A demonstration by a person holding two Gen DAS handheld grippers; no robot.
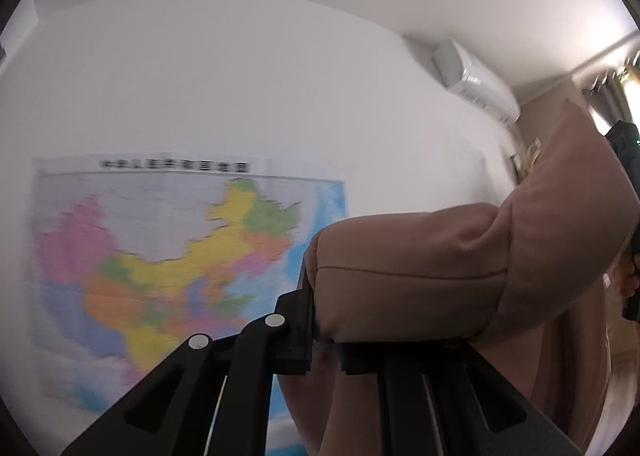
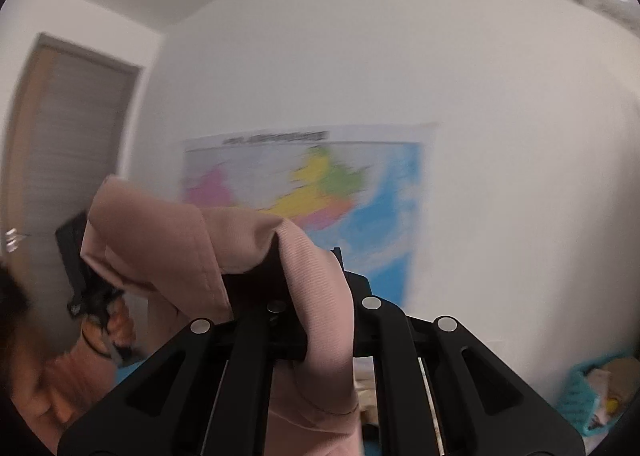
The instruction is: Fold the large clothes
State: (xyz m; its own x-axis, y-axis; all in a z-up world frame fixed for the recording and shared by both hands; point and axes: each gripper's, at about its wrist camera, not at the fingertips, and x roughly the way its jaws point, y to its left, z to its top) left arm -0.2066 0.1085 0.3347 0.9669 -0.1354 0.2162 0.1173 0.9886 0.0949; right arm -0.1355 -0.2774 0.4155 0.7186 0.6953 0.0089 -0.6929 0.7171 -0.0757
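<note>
A large pink garment (image 1: 440, 280) is held up in the air between both grippers. In the left wrist view my left gripper (image 1: 326, 340) is shut on a thick fold of it, and the cloth stretches off to the right and hangs down. In the right wrist view my right gripper (image 2: 320, 296) is shut on a ribbed edge of the pink garment (image 2: 192, 256), which drapes over its fingers and runs left to the other gripper (image 2: 80, 276), held in a hand. The fingertips are mostly hidden by cloth.
A coloured wall map (image 1: 168, 256) hangs on the white wall ahead, also the wall map (image 2: 320, 191) in the right view. An air conditioner (image 1: 476, 83) sits high on the right. A door (image 2: 64, 159) stands at left. A teal basket (image 2: 592, 396) lies low right.
</note>
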